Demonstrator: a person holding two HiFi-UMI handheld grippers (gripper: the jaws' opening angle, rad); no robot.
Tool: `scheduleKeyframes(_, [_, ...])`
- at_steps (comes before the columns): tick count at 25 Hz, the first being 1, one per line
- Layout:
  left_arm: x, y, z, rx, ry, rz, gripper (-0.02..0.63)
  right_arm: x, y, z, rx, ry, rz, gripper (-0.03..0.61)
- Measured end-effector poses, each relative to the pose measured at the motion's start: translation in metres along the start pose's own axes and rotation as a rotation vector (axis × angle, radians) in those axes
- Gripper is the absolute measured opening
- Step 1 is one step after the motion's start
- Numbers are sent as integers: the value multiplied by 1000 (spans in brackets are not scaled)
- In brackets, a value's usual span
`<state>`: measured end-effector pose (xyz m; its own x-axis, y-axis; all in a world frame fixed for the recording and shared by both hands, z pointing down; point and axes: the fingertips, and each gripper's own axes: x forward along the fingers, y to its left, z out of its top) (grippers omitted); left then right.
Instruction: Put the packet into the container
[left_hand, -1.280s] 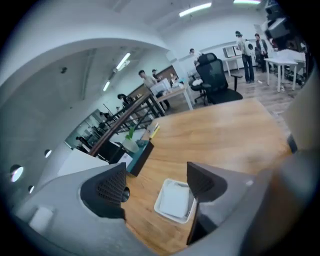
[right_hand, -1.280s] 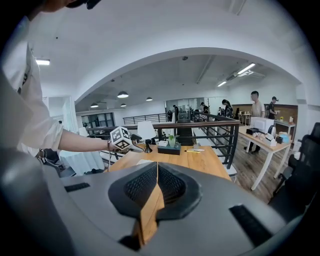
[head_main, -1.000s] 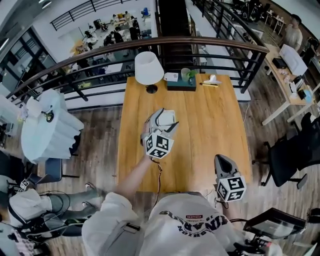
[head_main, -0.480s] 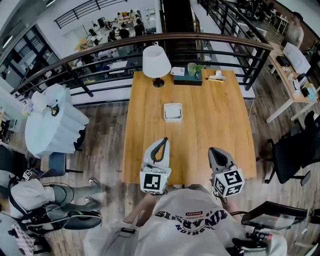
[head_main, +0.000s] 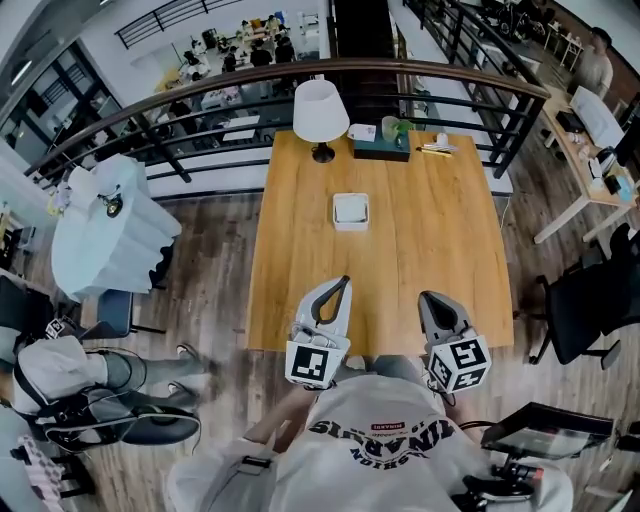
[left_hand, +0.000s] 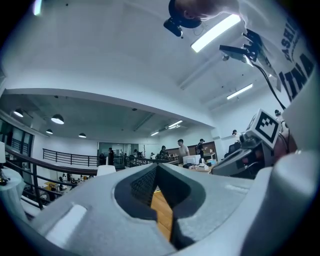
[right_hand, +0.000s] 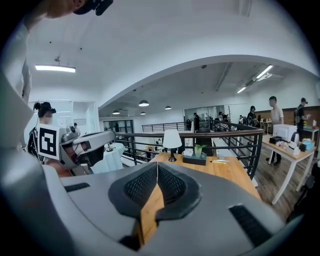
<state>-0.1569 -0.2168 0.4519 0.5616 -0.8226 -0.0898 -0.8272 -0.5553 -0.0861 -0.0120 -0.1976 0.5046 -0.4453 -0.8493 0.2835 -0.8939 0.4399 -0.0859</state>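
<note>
A small white square container (head_main: 350, 210) stands in the middle of the wooden table (head_main: 430, 240); a pale packet seems to lie flat inside it. My left gripper (head_main: 342, 283) hovers over the table's near edge, well short of the container, shut with nothing between its fingers. In the left gripper view its tips (left_hand: 156, 167) meet, with only bare wood showing below them. My right gripper (head_main: 426, 298) hangs beside it at the near right, also shut and empty, tips (right_hand: 157, 165) pressed together. The left gripper's body (right_hand: 80, 142) shows in the right gripper view.
At the table's far end stand a white lamp (head_main: 319, 108), a dark tray with a green cup (head_main: 384, 146) and some pens (head_main: 437, 148). A black railing (head_main: 450, 82) runs behind. A white-draped table (head_main: 110, 240) is left, a black chair (head_main: 590, 310) right.
My left gripper drew back from over the container to the near table edge and its jaws closed. The container now stands uncovered. The right gripper hardly moved.
</note>
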Motion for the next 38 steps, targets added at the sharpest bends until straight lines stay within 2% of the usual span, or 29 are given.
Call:
scheduleKeyframes(6, [-26, -31, 4, -9, 1, 4, 3, -34, 4, 1, -26, -26, 10, 10])
scheduleKeyframes(10, [-53, -64, 15, -12, 0, 35, 3, -85, 3, 6, -37, -66, 5, 11])
scheduleKeyframes(13, [-71, -110, 26, 10, -5, 28, 3, -144, -12, 0, -55, -93, -31, 9])
scheduleKeyframes(16, [-92, -165, 35, 22, -12, 35, 3, -207, -25, -22, -66, -90, -51, 9])
scheduleKeyframes(22, [-155, -276, 46, -10, 0, 99, 3, -329, -29, -68, -87, -87, -28, 9])
scheduleKeyframes(27, [-206, -338, 70, -5, 5, 134, 3, -406, -21, -81, -119, -130, -3, 9])
scheduleKeyframes(31, [-234, -370, 77, 50, 23, 110, 3, -438, -16, -88, -68, -156, -4, 9])
scheduleKeyframes(34, [-248, -386, 76, 38, 24, 76, 3, -449, -9, -93, -45, -162, -8, 9])
scheduleKeyframes(38, [-264, -399, 81, 17, 29, 69, 3, -460, 8, -84, -65, -168, 5, 9])
